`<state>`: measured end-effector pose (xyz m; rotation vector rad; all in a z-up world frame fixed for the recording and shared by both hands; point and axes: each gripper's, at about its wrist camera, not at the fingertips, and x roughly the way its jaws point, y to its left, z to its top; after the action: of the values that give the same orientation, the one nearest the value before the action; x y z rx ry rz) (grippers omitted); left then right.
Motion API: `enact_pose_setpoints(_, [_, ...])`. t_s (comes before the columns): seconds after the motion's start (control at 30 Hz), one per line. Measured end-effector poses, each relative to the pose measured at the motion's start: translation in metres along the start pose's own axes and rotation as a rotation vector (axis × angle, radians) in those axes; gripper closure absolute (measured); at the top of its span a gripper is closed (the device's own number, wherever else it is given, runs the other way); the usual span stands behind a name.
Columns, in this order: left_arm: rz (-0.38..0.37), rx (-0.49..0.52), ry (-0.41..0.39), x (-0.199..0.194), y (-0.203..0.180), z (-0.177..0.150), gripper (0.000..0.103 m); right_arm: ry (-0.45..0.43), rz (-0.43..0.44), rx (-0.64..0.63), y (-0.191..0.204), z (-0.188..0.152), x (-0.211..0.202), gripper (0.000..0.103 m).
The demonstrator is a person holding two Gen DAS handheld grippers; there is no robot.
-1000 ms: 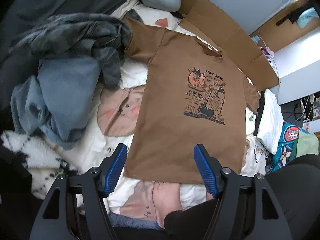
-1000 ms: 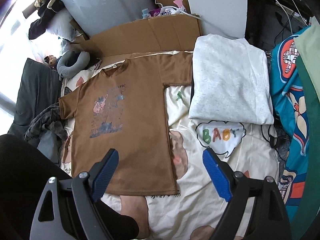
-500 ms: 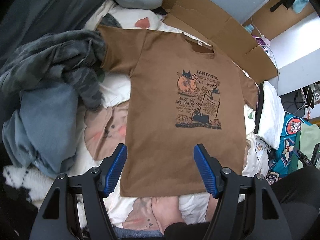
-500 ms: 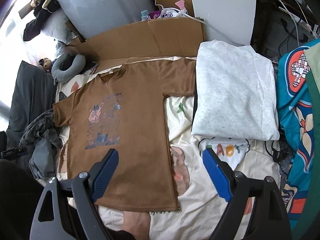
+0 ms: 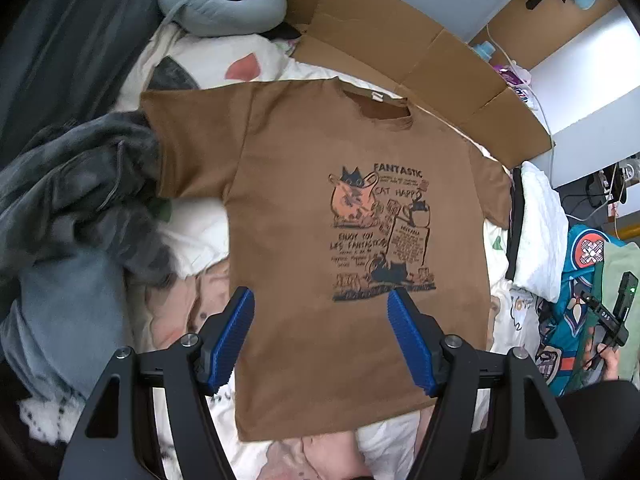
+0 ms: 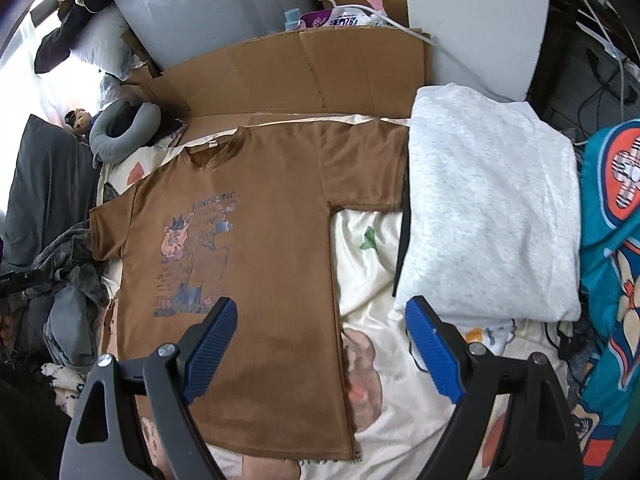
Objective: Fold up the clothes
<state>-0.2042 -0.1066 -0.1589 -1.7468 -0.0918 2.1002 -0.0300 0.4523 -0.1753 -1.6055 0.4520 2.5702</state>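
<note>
— Shirt [image 5: 320, 220] position?
— Spread flat, print up, on the bed [image 6: 380, 264]; long axis runs hem-near to collar-far.
— Grippers?
— Left gripper [image 5: 320, 336] hovers above the hem; right gripper [image 6: 320, 344] over its right edge. Both jaws spread, empty.

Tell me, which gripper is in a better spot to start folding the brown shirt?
Probably the left gripper: open, it hangs right over the brown T-shirt. The right gripper, also open, straddles the shirt's side edge, half over the sheet.
</note>
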Motion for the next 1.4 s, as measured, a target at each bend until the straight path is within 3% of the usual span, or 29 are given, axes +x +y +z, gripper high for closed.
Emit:
enact_pose_setpoints(0.37, [-0.067,0.051,-0.021,0.061,-0.013,0.059,0.033,0.019,0.014,0.003,0.002,0.015,0.051,0.017])
enact_pose_setpoints(0.6, [-0.045,0.098,-0.045,0.095,-0.029,0.090,0.033,0.047,0.027,-0.005,0.000,0.024,0.085,0.017])
enact_pose_setpoints(1.0, [-0.106,0.153,-0.081,0.146,-0.088,0.113,0.033,-0.003,0.091,0.083,-0.033,0.044,0.124,0.018])
enact_pose_setpoints(1.4, [-0.154,0.250,-0.068,0.195,-0.140,0.118,0.033,-0.069,0.064,0.125,-0.037,0.060,0.150,0.018])
